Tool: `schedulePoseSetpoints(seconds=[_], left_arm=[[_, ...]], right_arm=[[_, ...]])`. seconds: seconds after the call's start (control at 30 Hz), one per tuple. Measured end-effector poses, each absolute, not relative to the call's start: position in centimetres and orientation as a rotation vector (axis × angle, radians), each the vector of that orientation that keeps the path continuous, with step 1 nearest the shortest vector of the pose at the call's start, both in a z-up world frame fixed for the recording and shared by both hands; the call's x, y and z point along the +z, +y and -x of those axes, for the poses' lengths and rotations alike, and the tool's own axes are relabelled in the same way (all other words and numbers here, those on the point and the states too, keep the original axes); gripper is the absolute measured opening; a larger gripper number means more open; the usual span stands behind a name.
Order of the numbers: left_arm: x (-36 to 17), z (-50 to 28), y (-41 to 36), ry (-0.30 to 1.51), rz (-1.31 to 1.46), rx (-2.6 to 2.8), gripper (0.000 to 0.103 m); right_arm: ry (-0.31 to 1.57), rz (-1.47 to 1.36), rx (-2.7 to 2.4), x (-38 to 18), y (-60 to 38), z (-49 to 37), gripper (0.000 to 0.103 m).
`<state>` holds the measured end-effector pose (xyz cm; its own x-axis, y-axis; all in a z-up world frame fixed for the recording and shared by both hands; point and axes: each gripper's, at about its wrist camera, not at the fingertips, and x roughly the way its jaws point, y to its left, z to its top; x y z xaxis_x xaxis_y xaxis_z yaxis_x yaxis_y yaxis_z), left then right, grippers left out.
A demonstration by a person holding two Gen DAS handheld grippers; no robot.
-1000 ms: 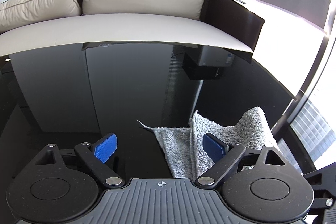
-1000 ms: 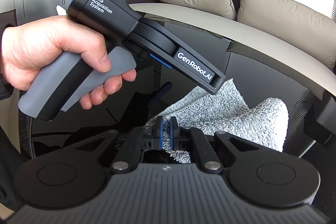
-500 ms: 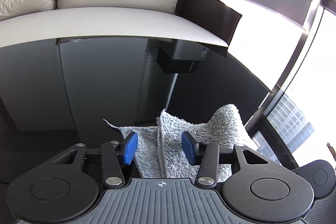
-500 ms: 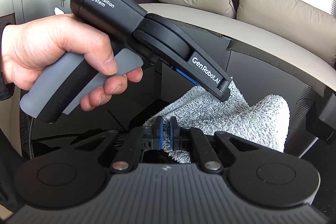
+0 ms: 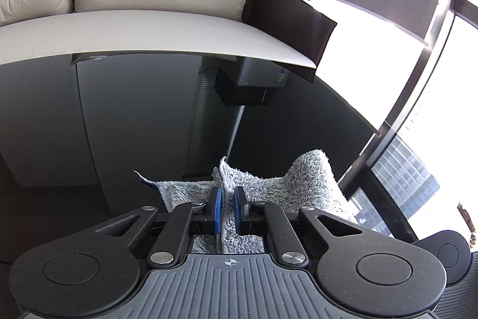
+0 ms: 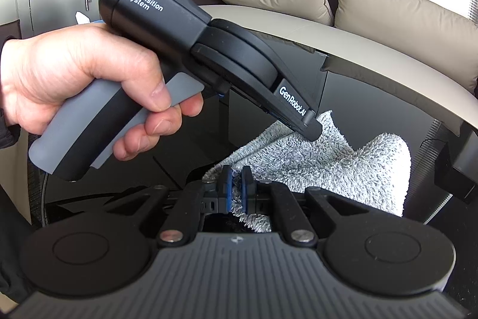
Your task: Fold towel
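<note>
Left gripper (image 5: 227, 210) now clamped on towel (image 5: 269, 187) (raised fold), right gripper (image 6: 235, 189) pinching its edge

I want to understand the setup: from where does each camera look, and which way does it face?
Left wrist: sits on the left gripper, faces down over the black table toward the sofa; own pads shut on the towel.
Right wrist: sits on the right gripper, faces the same sofa; shows the left hand.
Shared: towel, table, sofa.
</note>
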<state>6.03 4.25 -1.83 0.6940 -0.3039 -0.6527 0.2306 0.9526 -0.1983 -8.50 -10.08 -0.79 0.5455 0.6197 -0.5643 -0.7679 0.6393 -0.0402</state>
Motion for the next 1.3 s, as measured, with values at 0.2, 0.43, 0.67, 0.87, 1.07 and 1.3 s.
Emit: schedulePoseSetpoints(seconds=[0.2, 0.43, 0.67, 0.87, 1.07, 1.3], left_arm=[[-1.2, -5.8, 4.2, 0.716, 0.103, -0.286, 0.004], [-0.1, -5.2, 4.7, 0.700, 0.109, -0.252, 0.004], [0.9, -4.2, 5.5, 0.704, 0.091, -0.189, 0.004], [0.7, -4.5, 5.5, 0.721, 0.079, -0.176, 0.004], [0.3, -4.8, 5.8, 0.732, 0.071, -0.157, 0.004], [-0.1, -4.9, 6.0, 0.740, 0.065, -0.144, 0.007]], right_arm=[[0.540, 0.300, 0.829, -0.9, -9.9, 8.3, 0.006], [0.531, 0.298, 0.820, -1.0, -9.8, 8.2, 0.006], [0.529, 0.298, 0.820, -1.1, -10.0, 8.5, 0.006], [0.531, 0.300, 0.830, -1.3, -10.0, 8.8, 0.006], [0.532, 0.288, 0.852, -1.1, -9.8, 8.3, 0.007], [0.544, 0.267, 0.892, -0.8, -9.8, 8.7, 0.028]])
